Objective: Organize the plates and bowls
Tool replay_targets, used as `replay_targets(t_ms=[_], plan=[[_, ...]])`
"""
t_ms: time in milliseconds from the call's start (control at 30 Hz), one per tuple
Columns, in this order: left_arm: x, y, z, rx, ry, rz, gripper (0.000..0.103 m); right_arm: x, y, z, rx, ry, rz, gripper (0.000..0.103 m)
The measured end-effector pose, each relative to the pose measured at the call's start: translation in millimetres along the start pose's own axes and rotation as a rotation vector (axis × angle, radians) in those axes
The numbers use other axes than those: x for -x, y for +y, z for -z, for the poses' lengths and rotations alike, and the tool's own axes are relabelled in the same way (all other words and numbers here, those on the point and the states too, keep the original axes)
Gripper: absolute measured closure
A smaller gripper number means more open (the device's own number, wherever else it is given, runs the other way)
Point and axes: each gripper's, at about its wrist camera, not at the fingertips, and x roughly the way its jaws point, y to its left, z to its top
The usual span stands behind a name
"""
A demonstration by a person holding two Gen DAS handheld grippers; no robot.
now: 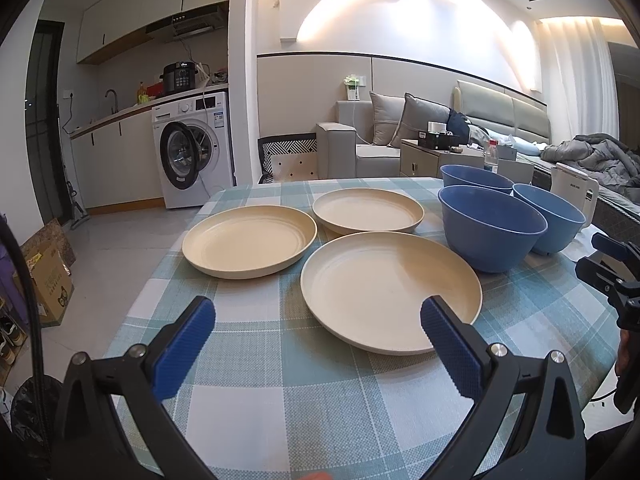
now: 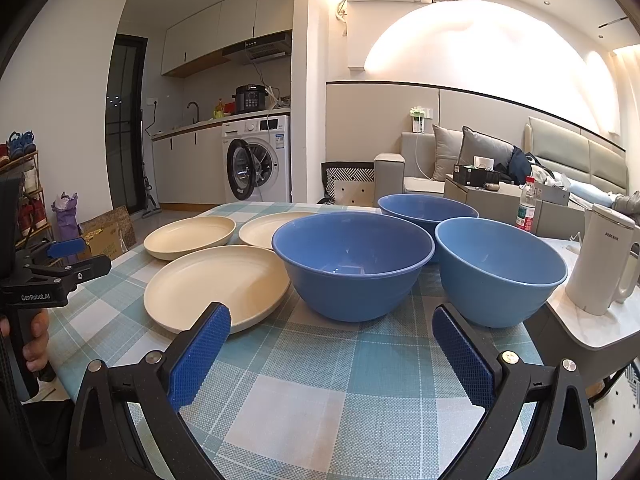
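Three cream plates lie flat on the checked tablecloth (image 1: 280,380): a near plate (image 1: 390,290) (image 2: 218,286), a left plate (image 1: 249,246) (image 2: 190,237) and a far plate (image 1: 368,210) (image 2: 266,230). Three blue bowls stand upright to their right: a near bowl (image 1: 492,226) (image 2: 352,264), a right bowl (image 1: 550,216) (image 2: 500,270) and a far bowl (image 1: 476,178) (image 2: 428,208). My left gripper (image 1: 316,322) is open, low over the table just before the near plate. My right gripper (image 2: 334,334) is open in front of the near and right bowls. Neither holds anything.
A white electric kettle (image 2: 604,258) stands on a side table at the right edge, with a water bottle (image 2: 526,204) behind it. Beyond the table's left edge is floor with cardboard boxes (image 1: 50,280). A washing machine (image 1: 192,152) and a sofa are far behind.
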Motion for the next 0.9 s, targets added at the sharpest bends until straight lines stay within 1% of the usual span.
replay_targets(t_ms=[900], plan=[[-1.3, 1.9, 2.4, -0.006, -0.010, -0.018, 0.000, 0.4, -1.4, -1.2, 0.000, 0.002, 0.001, 0.000]])
